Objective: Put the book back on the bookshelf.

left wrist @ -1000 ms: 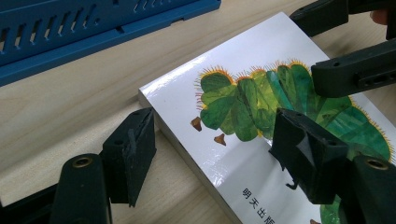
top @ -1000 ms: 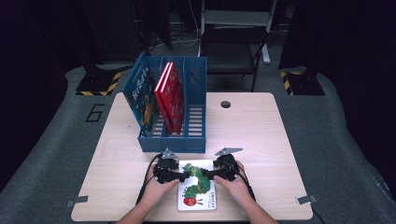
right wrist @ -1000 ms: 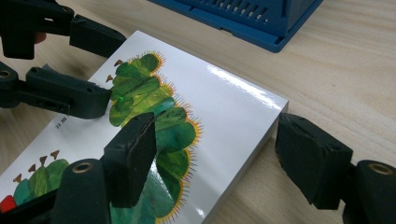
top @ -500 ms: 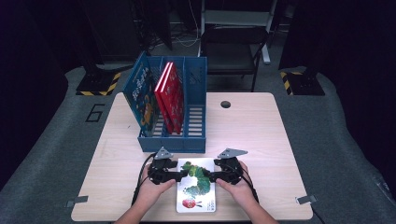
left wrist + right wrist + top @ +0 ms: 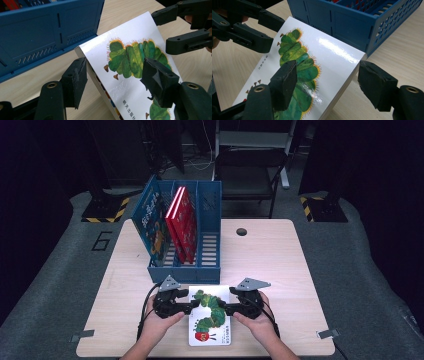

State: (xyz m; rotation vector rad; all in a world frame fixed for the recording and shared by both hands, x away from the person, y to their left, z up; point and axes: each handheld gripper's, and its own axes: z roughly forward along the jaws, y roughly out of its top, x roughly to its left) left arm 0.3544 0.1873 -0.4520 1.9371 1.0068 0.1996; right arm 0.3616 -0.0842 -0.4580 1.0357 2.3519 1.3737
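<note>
A white picture book point(image 5: 210, 315) with a green caterpillar on its cover lies near the table's front edge, its far end tilted up off the wood. My left gripper point(image 5: 192, 306) holds its far left corner, one jaw on the cover and one against the spine edge. In the left gripper view those jaws point(image 5: 116, 75) have just been closing with the book point(image 5: 135, 37) between them. My right gripper point(image 5: 225, 309) clamps the far right corner. In the right gripper view point(image 5: 329, 80) one jaw lies on the cover point(image 5: 332, 52) and the other sits at the book's edge.
A blue slotted file rack point(image 5: 185, 265) stands just beyond the book, holding a red book point(image 5: 182, 222) and a blue one point(image 5: 152, 222) upright. The wooden table point(image 5: 280, 265) has a round cable hole point(image 5: 242, 231). A dark chair point(image 5: 250, 170) stands behind the table.
Both hands and grippers have risen a little, and the book's far end has come up with them, so the cover tilts more.
</note>
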